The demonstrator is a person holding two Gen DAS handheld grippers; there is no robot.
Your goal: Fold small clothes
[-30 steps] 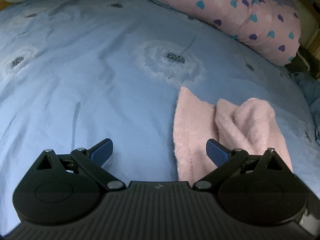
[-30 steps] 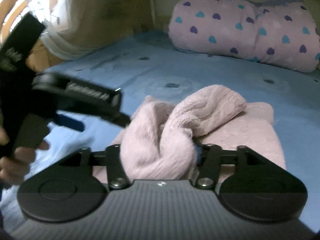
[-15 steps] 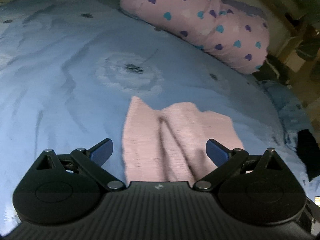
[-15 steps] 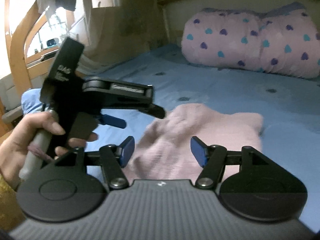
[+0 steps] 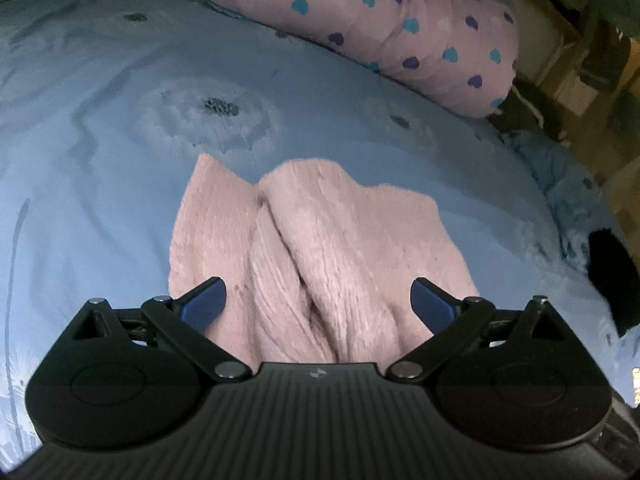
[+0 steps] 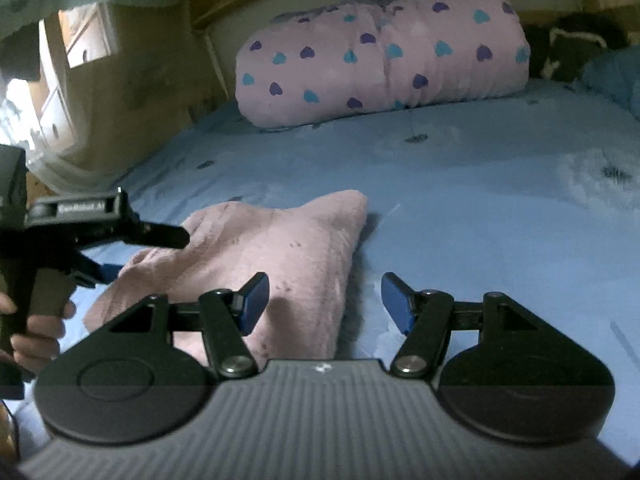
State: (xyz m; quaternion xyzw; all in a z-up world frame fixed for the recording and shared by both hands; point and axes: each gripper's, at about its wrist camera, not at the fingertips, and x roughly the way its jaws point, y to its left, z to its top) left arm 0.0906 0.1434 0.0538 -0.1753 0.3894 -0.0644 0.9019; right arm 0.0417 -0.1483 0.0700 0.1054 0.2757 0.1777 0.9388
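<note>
A small pink fuzzy garment (image 5: 320, 248) lies folded in a heap on the blue bedsheet (image 5: 100, 160). My left gripper (image 5: 318, 304) is open, its jaws spread wide over the garment's near end, holding nothing. In the right wrist view the garment (image 6: 280, 248) lies left of centre. My right gripper (image 6: 324, 300) is open and empty just above the garment's right edge. The left gripper also shows in the right wrist view (image 6: 132, 248), held by a hand at the garment's left side.
A pink pillow with purple and teal hearts (image 5: 380, 28) lies at the head of the bed, also in the right wrist view (image 6: 380, 68). A dark object (image 5: 612, 276) sits at the bed's right edge. Wooden furniture (image 6: 92, 92) stands to the left.
My right gripper let go of the pink garment, opened, and shifted right; the garment now lies flatter. My left gripper moved right until it sits over the garment, still open.
</note>
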